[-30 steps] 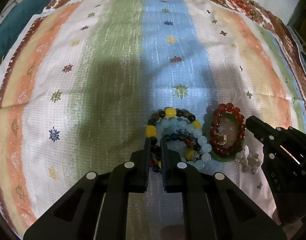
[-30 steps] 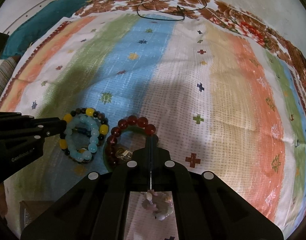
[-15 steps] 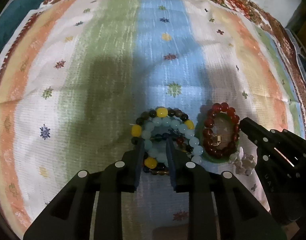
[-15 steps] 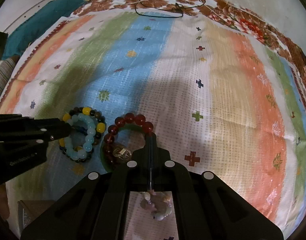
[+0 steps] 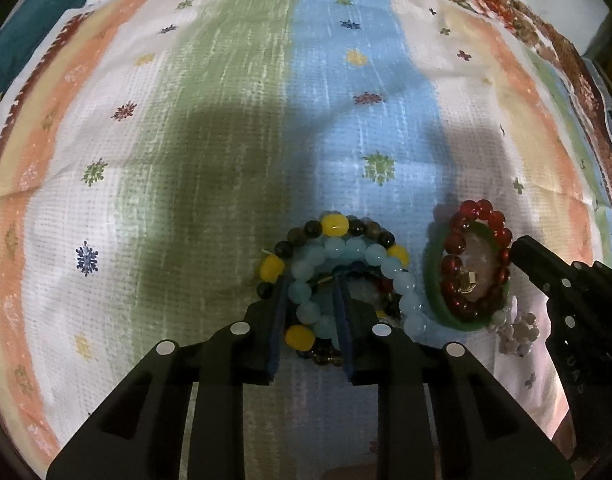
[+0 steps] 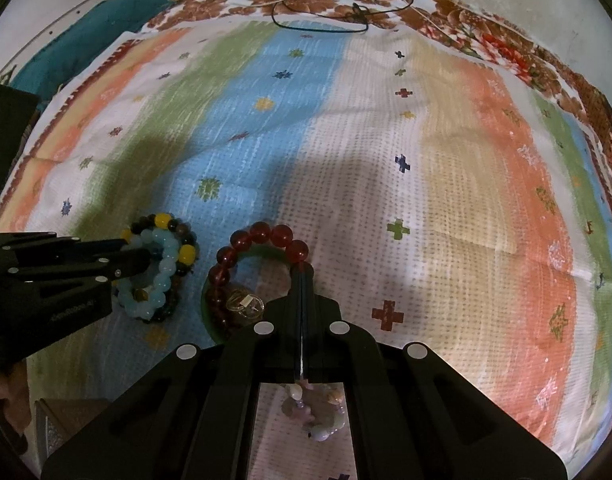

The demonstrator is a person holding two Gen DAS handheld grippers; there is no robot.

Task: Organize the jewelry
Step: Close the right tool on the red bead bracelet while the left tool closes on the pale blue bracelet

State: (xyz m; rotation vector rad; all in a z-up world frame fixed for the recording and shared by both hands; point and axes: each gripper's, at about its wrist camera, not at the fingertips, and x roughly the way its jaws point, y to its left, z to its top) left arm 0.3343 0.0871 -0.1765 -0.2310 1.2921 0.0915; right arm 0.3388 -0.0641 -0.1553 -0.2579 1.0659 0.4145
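Beads: your left gripper (image 5: 311, 320) straddles the near arc of the stacked bracelets (image 5: 337, 276), fingers a little apart; its jaws have just been opening and then easing in slightly, with pale blue and yellow beads between them. Whether the pads press on the beads cannot be told.
Handling: light, hard, round beads on what is probably elastic cord, so expect them to roll and slip under the pads. Take one strand across the cord between two beads, not on a bead's crown.
Tangle: the blue bracelet (image 6: 162, 276) lies inside the dark-and-yellow bracelet (image 5: 333, 228), touching it; lifting one may drag the other.
Right side: your right gripper (image 6: 302, 276) is pressed together, tip at the edge of the red bracelet (image 6: 262, 240); nothing shows between its fingers.
Red stack: the red bracelet sits on a green bangle (image 5: 433, 280), with a small gold piece (image 6: 244, 304) inside. The bangle looks rigid and could chip or crack if dropped.
Loose piece: a pale beaded cluster (image 5: 517, 334) lies just beside the bangle, close under your right gripper.
Surface: soft striped cloth (image 5: 226, 120) over what looks like a bed, so things sink and snag a little.
Far edge: a black cord (image 6: 317, 20) lies well apart, out of the way.
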